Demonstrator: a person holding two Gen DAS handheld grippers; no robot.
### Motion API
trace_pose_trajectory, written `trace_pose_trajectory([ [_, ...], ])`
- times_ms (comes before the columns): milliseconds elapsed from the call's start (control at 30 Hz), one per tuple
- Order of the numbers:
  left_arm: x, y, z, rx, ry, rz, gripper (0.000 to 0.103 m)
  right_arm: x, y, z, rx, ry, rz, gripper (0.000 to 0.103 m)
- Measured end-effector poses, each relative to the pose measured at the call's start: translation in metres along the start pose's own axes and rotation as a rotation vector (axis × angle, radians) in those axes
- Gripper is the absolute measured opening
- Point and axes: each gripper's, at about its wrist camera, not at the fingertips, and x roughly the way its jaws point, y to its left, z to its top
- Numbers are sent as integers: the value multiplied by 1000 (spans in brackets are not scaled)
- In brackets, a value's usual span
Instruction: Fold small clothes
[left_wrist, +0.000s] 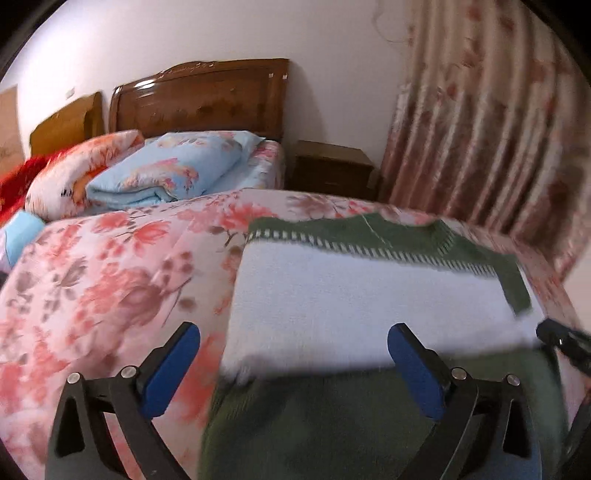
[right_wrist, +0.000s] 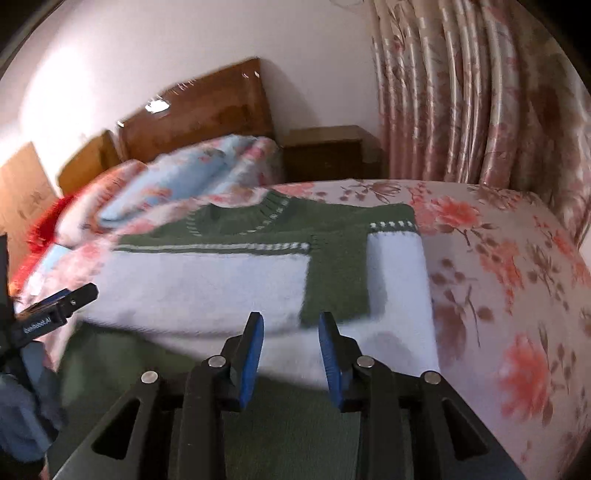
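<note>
A small green and white knit sweater (left_wrist: 369, 302) lies flat on the floral bedspread (left_wrist: 110, 280), collar away from me. In the right wrist view the sweater (right_wrist: 207, 284) has its right sleeve (right_wrist: 397, 273) folded along the body. My left gripper (left_wrist: 293, 354) is wide open above the sweater's lower left part, holding nothing. My right gripper (right_wrist: 291, 339) is open with a narrower gap above the lower hem, holding nothing. The left gripper also shows at the left edge of the right wrist view (right_wrist: 59, 306), and the right gripper's tip at the right edge of the left wrist view (left_wrist: 561, 339).
Folded blue and orange quilts (left_wrist: 159, 173) are piled at the bed's head before a wooden headboard (left_wrist: 199, 99). A dark nightstand (left_wrist: 328, 170) and floral curtains (left_wrist: 480, 129) stand to the right. The bedspread (right_wrist: 498, 277) extends right of the sweater.
</note>
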Motion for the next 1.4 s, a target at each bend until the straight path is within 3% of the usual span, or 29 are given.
trace_pose_trajectory([
  [133,-32,0,-38,53,25,-5,103,-28,1,-30,-75,61,-29,31],
  [267,-48,-9,-71,114,98,-48,103,-54,9,-65,-143,112,4,31],
  [400,-39,-26,-95,252,207,12,103,-54,35,-104,-307,213,24,32],
  [467,-40,-18,-96,238,248,2,103,-58,40,-116,-367,196,-4,32],
  [600,-45,15,-101,168,305,-17,103,-70,22,-119,-377,277,-6,42],
  [733,-55,33,-108,124,314,-12,103,-87,-2,-131,-342,281,5,43],
  [833,-77,21,-106,159,297,82,103,-93,-3,-134,-343,303,-32,43],
  [900,-95,5,-101,186,237,23,103,-97,8,-130,-371,317,-104,43],
  [933,-105,-9,-96,195,204,-20,103,-102,22,-125,-404,281,-107,43],
  [1000,-110,-37,-94,236,178,-73,103,-105,42,-116,-399,233,-9,43],
  [1067,-100,-55,-100,275,219,-108,103,-96,70,-113,-411,245,104,43],
  [1100,-93,-63,-108,303,253,-124,103,-88,84,-117,-451,260,110,43],
  [1167,-81,-71,-131,389,308,-77,103,-71,100,-130,-525,313,96,43],
  [1200,-84,-66,-132,372,287,-93,103,-65,101,-136,-547,341,87,45],
  [1233,-85,-54,-136,349,337,-105,103,-69,98,-138,-549,318,104,45],
  [1267,-87,-47,-137,337,356,-109,103,-73,91,-141,-549,353,122,46],
  [1400,-101,-14,-148,327,385,-94,103,-94,53,-150,-556,426,129,50],
])
